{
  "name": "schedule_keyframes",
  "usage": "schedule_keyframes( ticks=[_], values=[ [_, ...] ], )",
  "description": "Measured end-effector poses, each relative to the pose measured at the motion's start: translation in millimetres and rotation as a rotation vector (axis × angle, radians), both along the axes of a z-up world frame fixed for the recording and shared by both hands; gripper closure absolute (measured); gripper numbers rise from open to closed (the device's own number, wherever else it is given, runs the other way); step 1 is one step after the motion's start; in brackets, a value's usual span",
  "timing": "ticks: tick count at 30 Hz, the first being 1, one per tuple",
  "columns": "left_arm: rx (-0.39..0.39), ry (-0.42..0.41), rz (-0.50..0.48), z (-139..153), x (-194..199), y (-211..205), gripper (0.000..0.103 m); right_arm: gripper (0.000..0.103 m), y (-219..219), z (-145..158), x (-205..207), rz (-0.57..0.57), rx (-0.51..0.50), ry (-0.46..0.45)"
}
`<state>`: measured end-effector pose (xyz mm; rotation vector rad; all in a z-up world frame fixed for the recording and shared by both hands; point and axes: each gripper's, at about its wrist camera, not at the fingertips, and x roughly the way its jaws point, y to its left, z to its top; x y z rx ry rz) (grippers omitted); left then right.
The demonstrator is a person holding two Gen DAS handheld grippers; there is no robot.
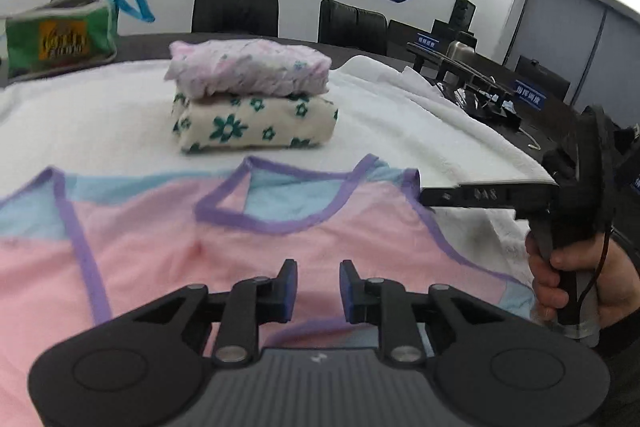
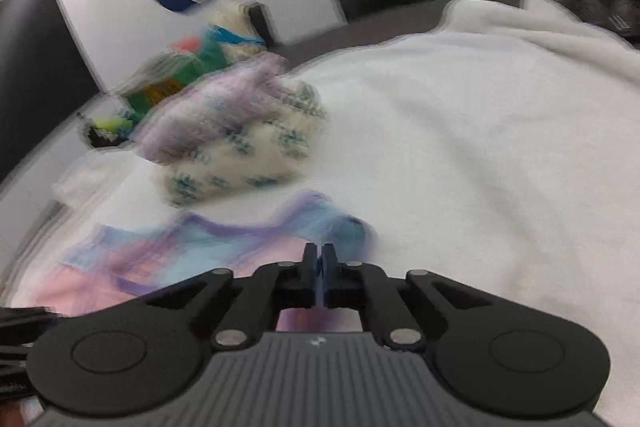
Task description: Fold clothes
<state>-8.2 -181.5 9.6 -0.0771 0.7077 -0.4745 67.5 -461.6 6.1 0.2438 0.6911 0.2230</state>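
Count from my two wrist feeds: one pink tank top (image 1: 280, 251) laid flat, two folded garments stacked behind it, one green bag (image 1: 60, 35) at the far left, two black chairs against the wall.

Stack: pale floral bundle (image 1: 248, 67) sits on top of the cream bundle with green flowers (image 1: 256, 127). Both rest on the white towel (image 1: 100, 115) covering the table, just beyond the top's neckline and not touching it.

Tank top is spread on the towel right under my left gripper (image 1: 318, 291). Neckline and purple-trimmed straps point away from me toward the stack, hem toward me, so its long axis runs near to far. Blue back panel shows through the neck and arm openings.

Left gripper hovers over the chest area, pointing forward, jaws parted by a moderate gap, nothing between the pads.

Right gripper (image 1: 424, 195) shows side-on in the left feed, fingers reaching leftward to the top's right shoulder strap. My right hand (image 1: 568, 279) is wrapped around its handle, upright grip. In the right wrist feed its fingertips (image 2: 319, 259) are nearly together with a thin sliver of blue and purple cloth between them at the strap edge. That feed is heavily motion-blurred, so how much cloth is pinched is unclear.
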Motion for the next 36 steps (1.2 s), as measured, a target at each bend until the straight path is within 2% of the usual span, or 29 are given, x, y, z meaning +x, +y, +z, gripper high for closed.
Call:
schedule_keyframes(
  ticks=[1,5,7,10,11,13,18,20,21,22,23,24,26,28,32,36],
  values=[
    [-0.006,-0.004,0.001,1,-3,5,0.083,0.098,-1,-3,-7,-0.020,-0.036,-0.010],
    [-0.022,-0.060,0.004,13,-21,34,0.078,0.089,-14,3,-61,-0.039,0.045,-0.100],
    [-0.032,-0.070,0.018,20,-26,48,0.074,0.087,-10,8,-87,0.010,0.048,-0.121],
    [-0.039,-0.069,0.034,24,-34,70,0.074,0.086,2,6,-112,0.065,0.068,-0.079],
    [-0.040,-0.067,0.040,24,-36,76,0.074,0.087,6,3,-119,0.067,0.054,-0.067],
    [-0.029,-0.059,0.057,22,-38,85,0.074,0.103,17,1,-128,0.054,0.000,-0.059],
    [-0.023,-0.051,0.084,19,-46,100,0.074,0.103,28,9,-144,0.076,-0.068,-0.075],
    [-0.025,-0.053,0.091,19,-48,103,0.074,0.098,35,11,-145,0.087,-0.126,-0.088],
    [-0.025,-0.055,0.096,18,-49,104,0.074,0.088,37,13,-145,0.095,-0.147,-0.106],
    [-0.025,-0.055,0.102,18,-50,104,0.074,0.067,41,14,-146,0.115,-0.167,-0.116],
    [-0.025,-0.056,0.104,18,-52,105,0.074,0.059,47,15,-147,0.137,-0.187,-0.124],
    [-0.025,-0.058,0.106,18,-53,105,0.074,0.058,53,14,-148,0.167,-0.219,-0.132],
    [-0.025,-0.055,0.108,17,-55,107,0.074,0.061,64,11,-148,0.195,-0.280,-0.123],
    [-0.024,-0.047,0.110,15,-56,108,0.074,0.089,64,7,-146,0.172,-0.281,-0.110],
    [-0.020,-0.043,0.111,14,-57,108,0.074,0.093,67,14,-152,0.139,-0.272,-0.120],
    [-0.010,-0.048,0.105,14,-58,107,0.074,0.094,81,18,-160,0.170,-0.313,-0.117]
  ],
)
